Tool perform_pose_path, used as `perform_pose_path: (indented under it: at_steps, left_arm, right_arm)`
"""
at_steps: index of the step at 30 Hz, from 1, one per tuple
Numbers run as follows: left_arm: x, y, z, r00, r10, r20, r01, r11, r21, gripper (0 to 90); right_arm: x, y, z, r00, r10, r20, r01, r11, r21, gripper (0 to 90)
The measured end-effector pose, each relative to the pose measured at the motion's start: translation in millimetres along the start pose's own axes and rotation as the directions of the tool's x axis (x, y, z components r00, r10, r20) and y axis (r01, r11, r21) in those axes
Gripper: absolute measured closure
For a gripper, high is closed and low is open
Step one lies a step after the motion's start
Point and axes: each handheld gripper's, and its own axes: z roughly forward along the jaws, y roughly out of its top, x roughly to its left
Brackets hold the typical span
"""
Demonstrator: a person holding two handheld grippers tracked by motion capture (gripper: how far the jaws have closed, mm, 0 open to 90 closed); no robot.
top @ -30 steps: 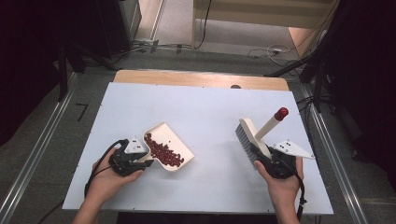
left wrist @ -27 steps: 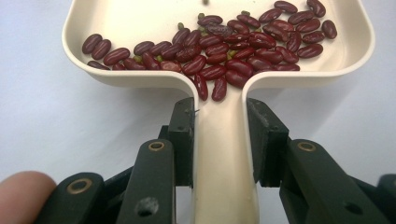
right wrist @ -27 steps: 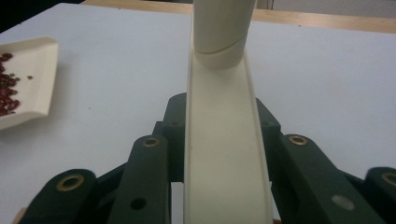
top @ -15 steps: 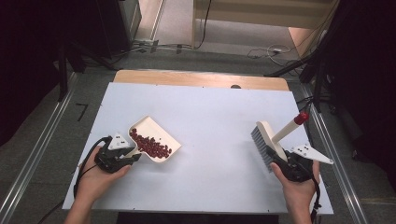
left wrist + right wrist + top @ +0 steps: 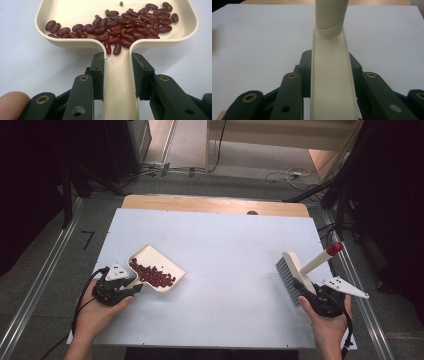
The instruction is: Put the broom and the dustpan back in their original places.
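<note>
pale blue table (image 5: 225,245), wooden far edge, dark room with floor cables; left gripper (image 5: 131,287) pinches the dustpan (image 5: 156,257) handle; right gripper (image 5: 304,292) clamps the brush (image 5: 292,270).

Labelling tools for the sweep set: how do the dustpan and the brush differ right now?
The dustpan lies flat at the table's left, held by the left tongs; the brush stands tilted at the right, held by the right tongs. The dustpan carries red beans; the brush carries nothing. The brush has grey bristles and a red-tipped handle; the dustpan is plain. Both are cream plastic.
</note>
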Motion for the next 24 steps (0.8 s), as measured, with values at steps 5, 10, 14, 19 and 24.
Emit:
perform_pose_path:
  at_steps: [5,10,14,19,24]
  left_arm:
    - [0.9,-2.9,1.1,0.9999,-0.013,-0.009,0.013,0.9999,0.0,66.1]
    - [1.0,-5.2,4.6,0.9996,-0.025,-0.017,0.025,0.9997,0.004,66.1]
    - [1.4,-7.7,5.0,0.9994,-0.031,-0.013,0.031,0.9995,0.003,66.1]
    - [2.0,-11.4,6.1,0.9988,-0.045,-0.022,0.044,0.999,-0.002,66.1]
    - [0.2,-14.5,6.7,0.9987,-0.041,-0.028,0.041,0.9991,-0.005,66.1]
  right_arm:
    - [11.0,-3.3,3.0,0.9989,-0.016,-0.045,0.017,1.0,0.022,65.3]
    - [28.3,-4.8,7.5,0.9915,-0.031,-0.126,0.036,0.999,0.04,65.3]
    - [45.8,-5.3,13.3,0.9782,-0.03,-0.206,0.041,0.998,0.05,65.3]
    - [52.4,-9.9,23.9,0.9489,-0.011,-0.315,0.034,0.997,0.065,65.3]
    - [42.6,-16.9,36.3,0.9228,0.035,-0.384,0.008,0.994,0.108,65.4]
